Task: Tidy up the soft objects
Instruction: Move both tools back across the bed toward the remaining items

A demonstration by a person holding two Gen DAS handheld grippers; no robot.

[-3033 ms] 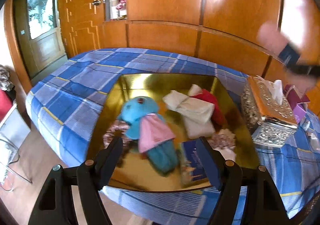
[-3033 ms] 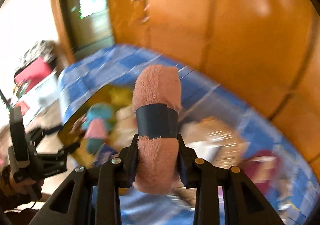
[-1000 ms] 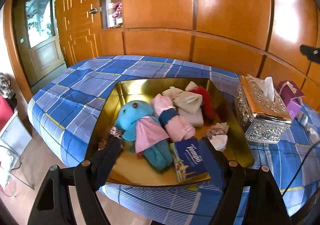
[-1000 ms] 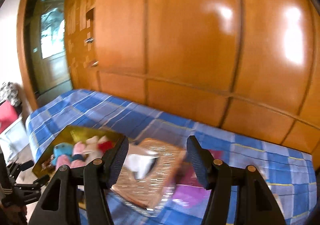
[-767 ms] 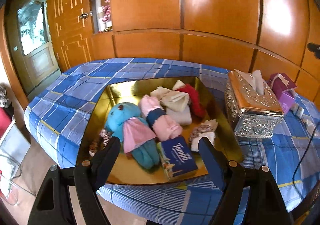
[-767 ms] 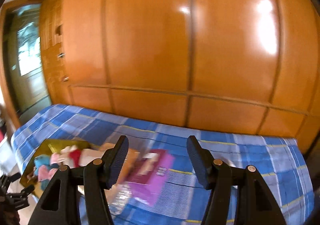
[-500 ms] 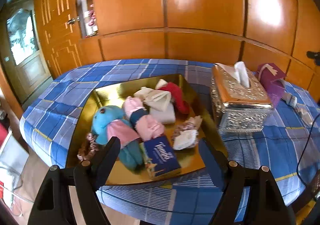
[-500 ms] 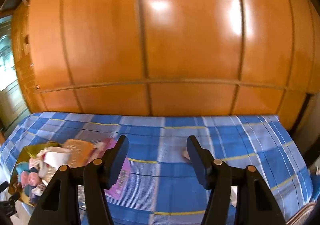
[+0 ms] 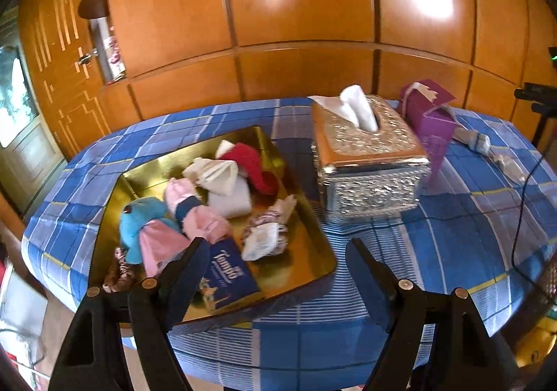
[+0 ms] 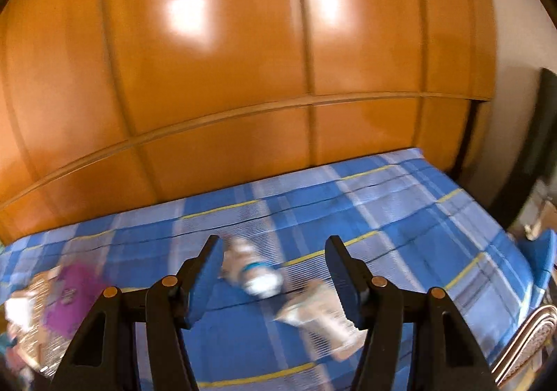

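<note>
A gold tray on the blue checked cloth holds a blue plush toy, a pink rolled towel with a dark band, white and red cloths, scrunchies and a blue tissue pack. My left gripper is open and empty above the tray's near right corner. My right gripper is open and empty above a clear bottle and a pale cloth bundle, both blurred.
A silver tissue box and a purple box stand right of the tray. The bottle and bundle lie beyond them. A black cable crosses the cloth. Wooden panelling backs the table.
The right gripper let go of the pink towel roll, which now lies in the tray, and swung right to the table's far end. The left gripper drifted right.
</note>
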